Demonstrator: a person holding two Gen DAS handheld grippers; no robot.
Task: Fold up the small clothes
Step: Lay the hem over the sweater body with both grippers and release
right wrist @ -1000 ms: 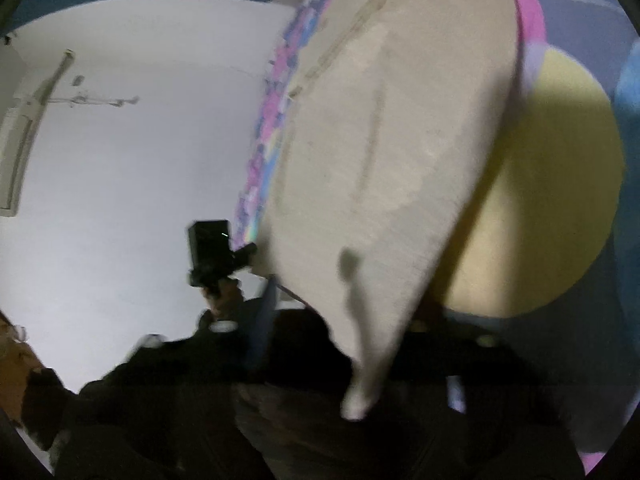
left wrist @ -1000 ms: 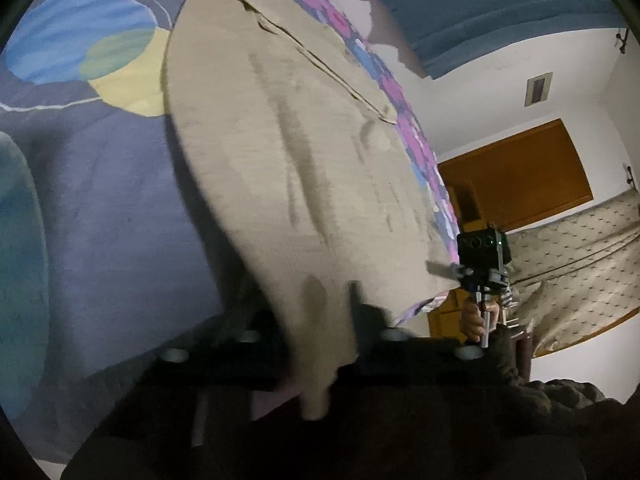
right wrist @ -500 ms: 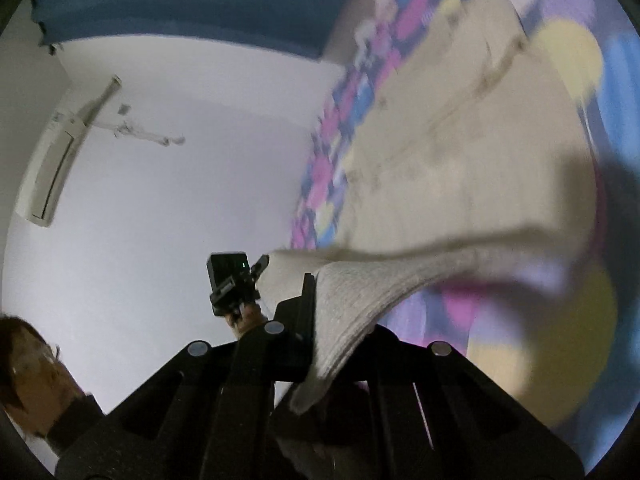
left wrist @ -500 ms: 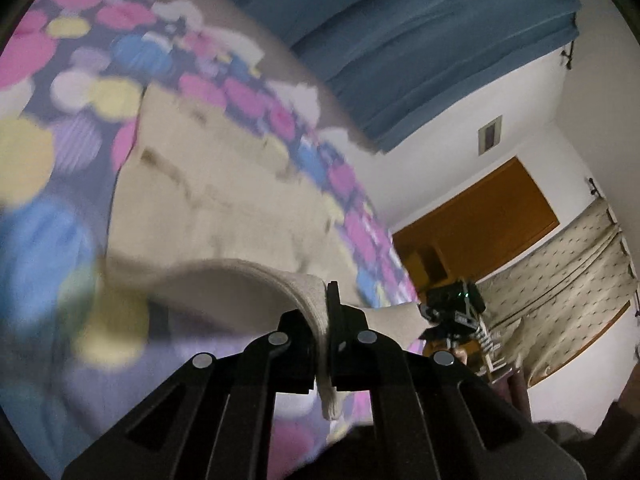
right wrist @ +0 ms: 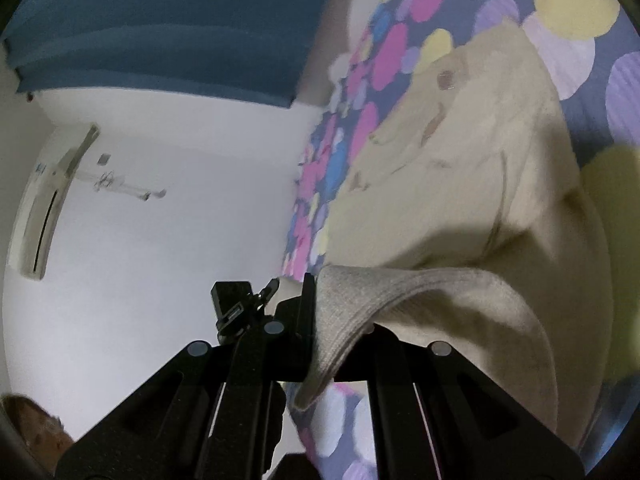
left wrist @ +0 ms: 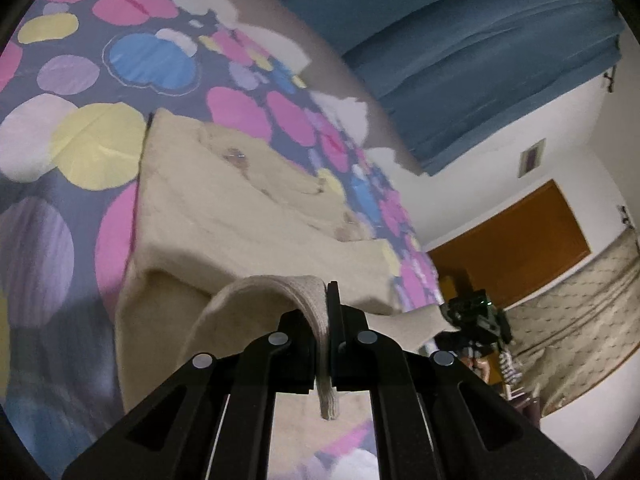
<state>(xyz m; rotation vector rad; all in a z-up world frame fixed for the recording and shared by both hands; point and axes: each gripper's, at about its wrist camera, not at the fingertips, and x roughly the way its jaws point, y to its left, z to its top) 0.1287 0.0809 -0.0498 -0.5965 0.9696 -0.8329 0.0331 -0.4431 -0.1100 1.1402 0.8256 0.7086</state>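
A white-walled room (right wrist: 152,208) with a blue curtain (left wrist: 460,52) frames the work surface: a bedspread (left wrist: 132,56) printed with pink, yellow, blue and lilac circles on a grey-purple ground. On it lies a beige knit garment (left wrist: 224,208), its far portion flat against the bedspread, its near portion raised and curling back toward both cameras.

The left gripper (left wrist: 327,344) is clenched on the near ribbed edge of the garment; a short tail of fabric hangs below the closed jaws. The right gripper (right wrist: 314,320) is likewise clamped on the ribbed edge at the other near corner, the hem arching away to its right. The lifted fold hides the bedspread directly ahead of each gripper.

Background items, left wrist view: an orange-brown wooden panel (left wrist: 516,236), a patterned beige curtain (left wrist: 576,308) and a small wall vent (left wrist: 532,158). Right wrist view: a wall-mounted air conditioner (right wrist: 52,208). Each gripper appears in the other's view, beyond the lifted edge.
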